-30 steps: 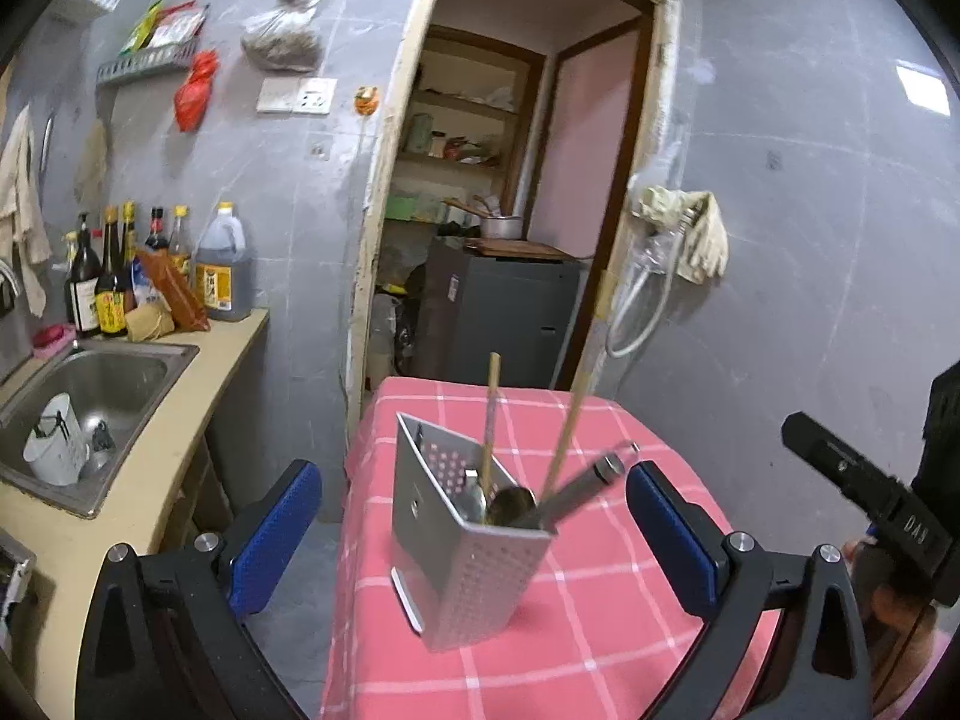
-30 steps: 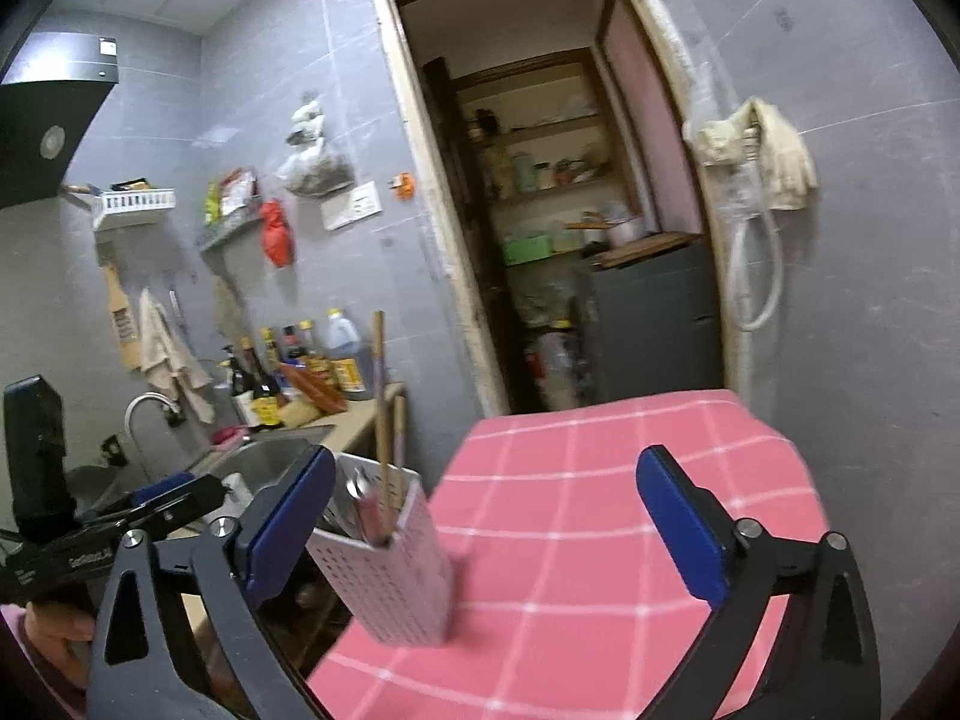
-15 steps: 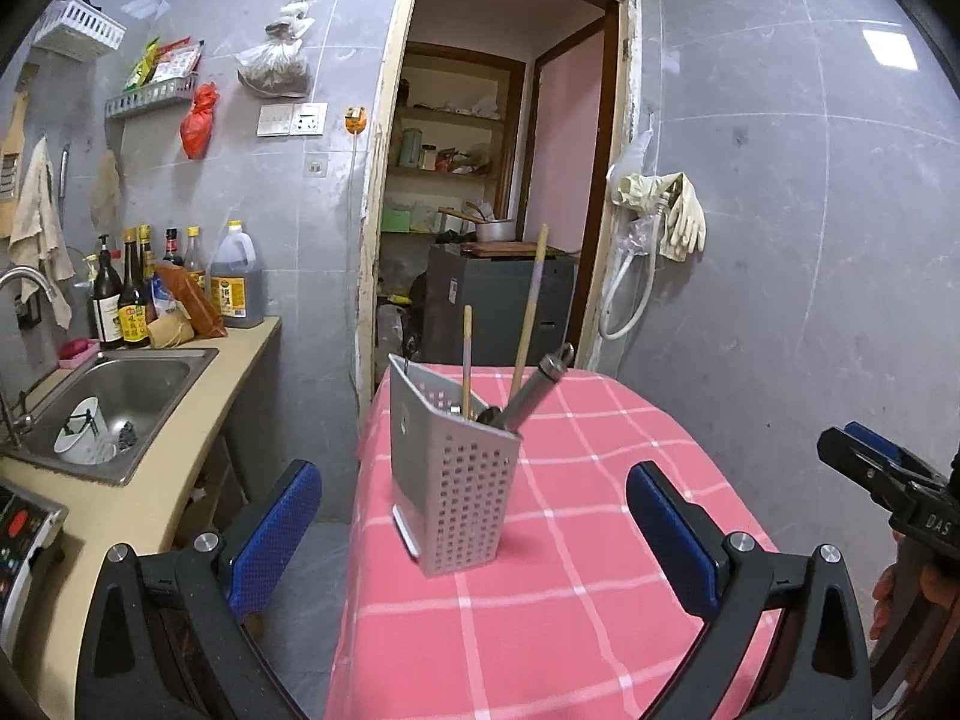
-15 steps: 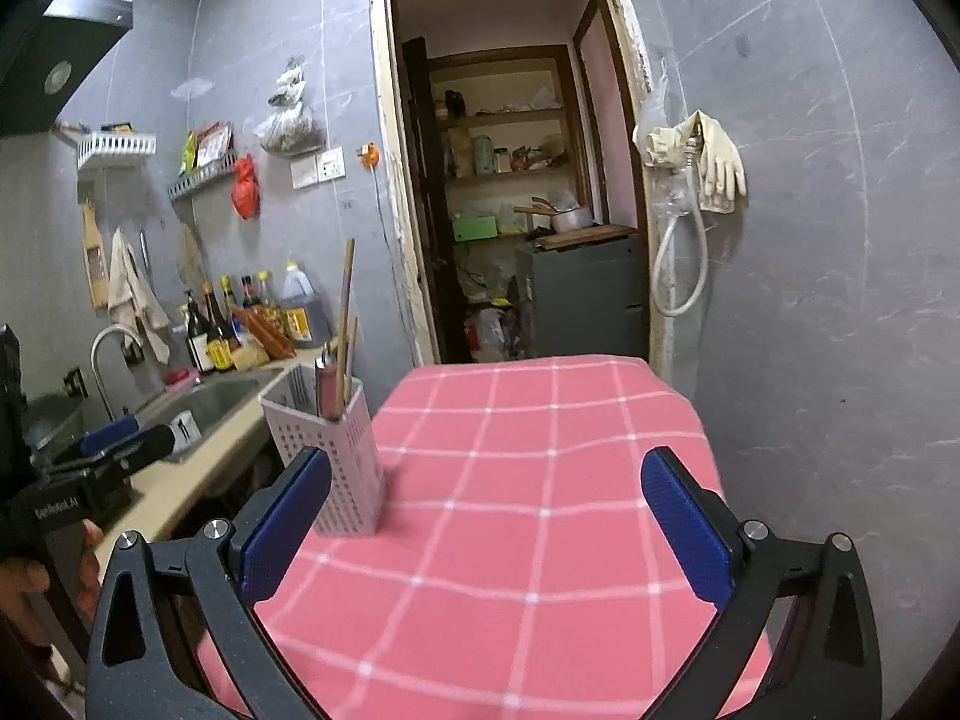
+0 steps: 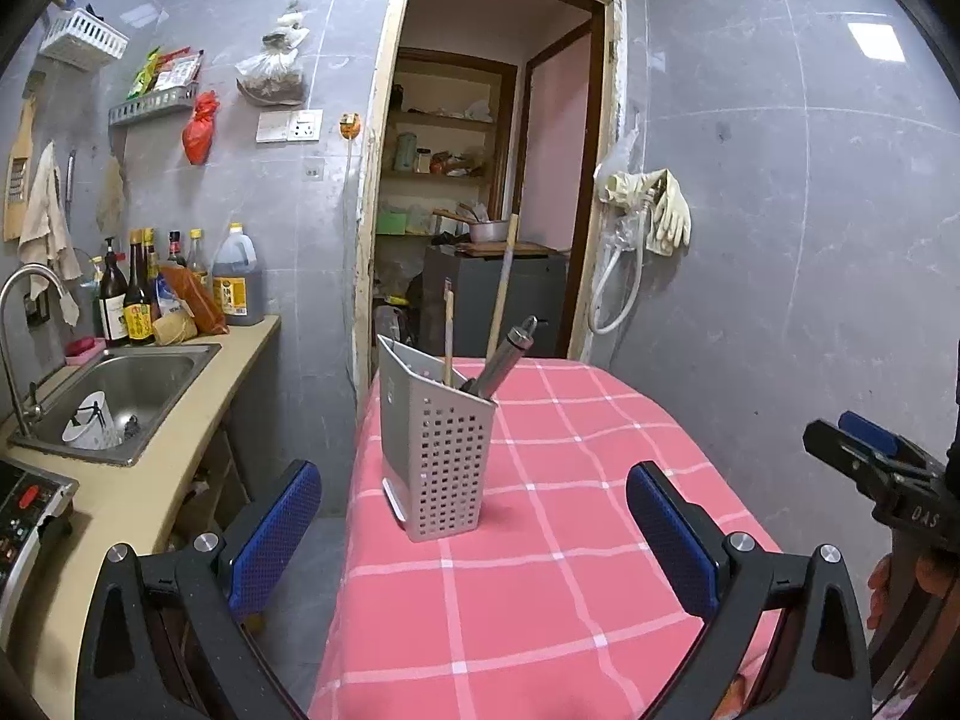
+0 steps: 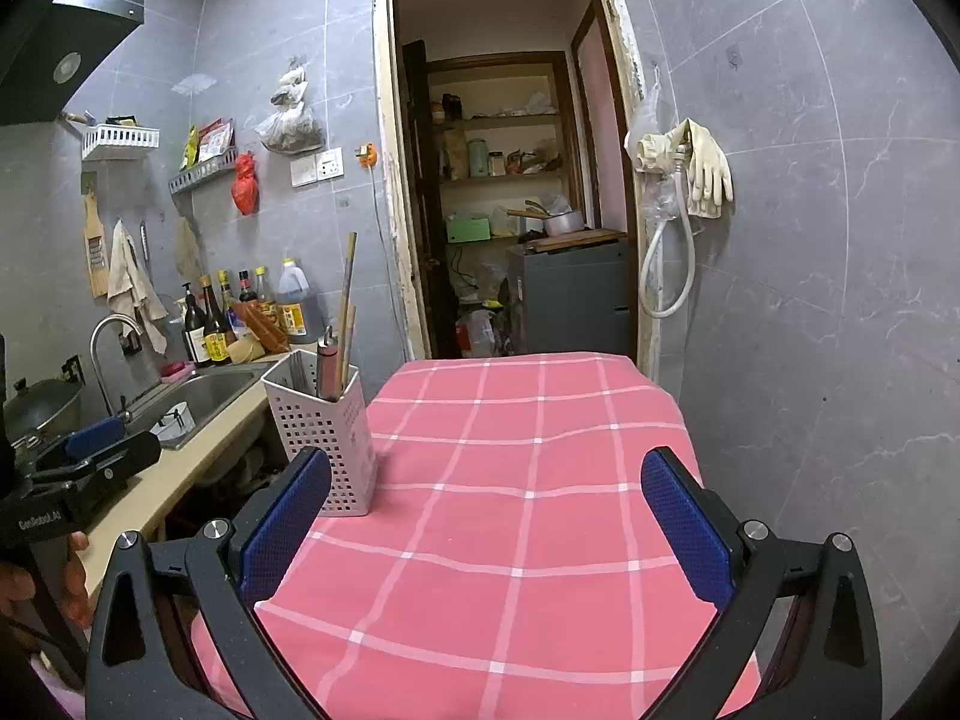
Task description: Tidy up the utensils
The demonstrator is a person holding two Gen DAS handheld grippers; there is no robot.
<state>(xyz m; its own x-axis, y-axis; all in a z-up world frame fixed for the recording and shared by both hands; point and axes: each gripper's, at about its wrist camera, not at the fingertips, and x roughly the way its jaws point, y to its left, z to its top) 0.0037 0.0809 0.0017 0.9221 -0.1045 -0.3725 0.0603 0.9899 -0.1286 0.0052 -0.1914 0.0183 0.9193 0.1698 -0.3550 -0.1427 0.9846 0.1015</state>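
With both grippers' fingers [image 5: 273, 534] spread and empty, utensils [image 5: 501, 354] sit in the holder [image 5: 435, 441] ahead; probably finished, nothing left to grasp.

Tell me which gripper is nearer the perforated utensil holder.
Left. The left gripper faces the utensil holder almost head-on, open, just short of it. The right gripper sits further right, holder beside its left finger.

Black two-finger grippers with blue pads

The left gripper [image 5: 474, 528] and right gripper [image 6: 486, 516] had matte black frames, silver screw heads and textured blue pads [image 5: 273, 531]; white lettering marked their bodies.
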